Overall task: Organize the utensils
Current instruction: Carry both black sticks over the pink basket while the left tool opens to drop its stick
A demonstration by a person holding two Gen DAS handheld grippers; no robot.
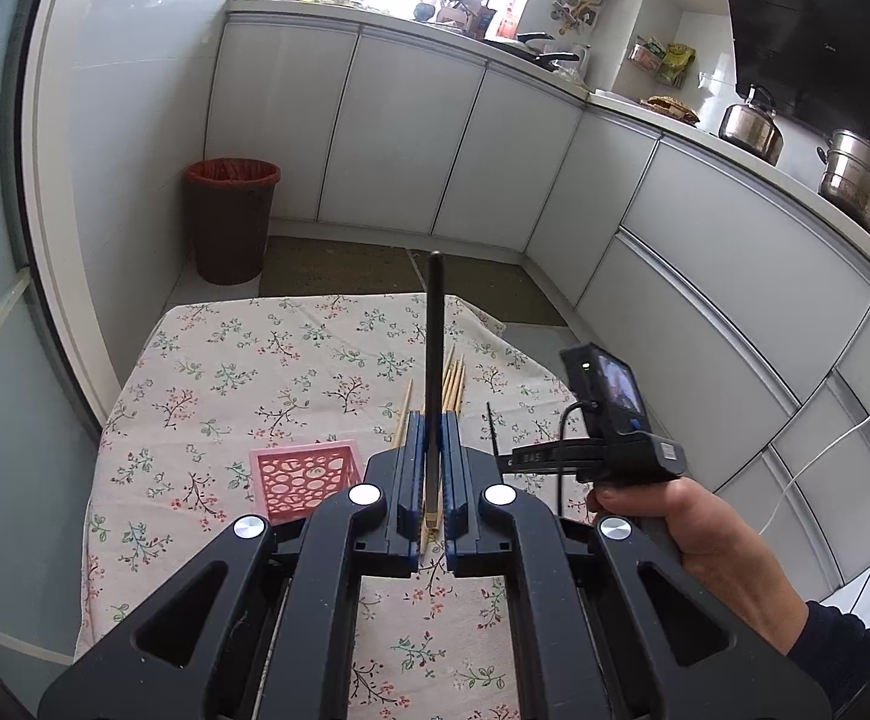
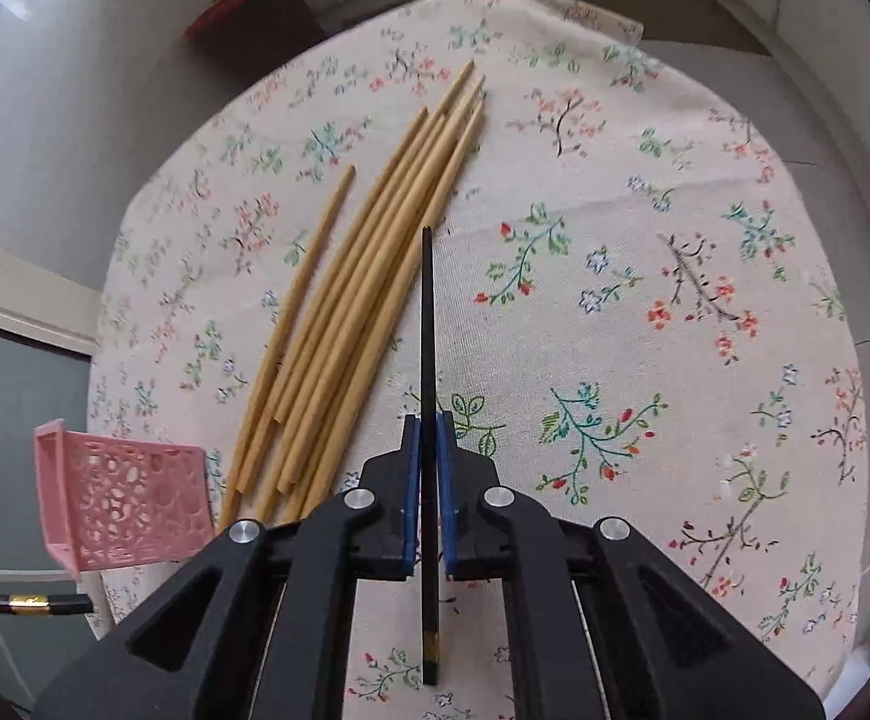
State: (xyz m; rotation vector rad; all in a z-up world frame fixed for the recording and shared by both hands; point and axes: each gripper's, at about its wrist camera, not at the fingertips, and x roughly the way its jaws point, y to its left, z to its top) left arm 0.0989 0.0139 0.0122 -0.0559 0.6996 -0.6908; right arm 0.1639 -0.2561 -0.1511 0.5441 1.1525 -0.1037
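Black chopstick, left: clamped upright between the left gripper fingers.
Black chopstick, right: pinched in the right gripper.
Bamboo chopsticks: lay loose on the floral tablecloth.
Pink basket: beside them, tipped.
Writing: none legible.

chopsticks: pale matt wood | basket: pink plastic | tablecloth: cloth
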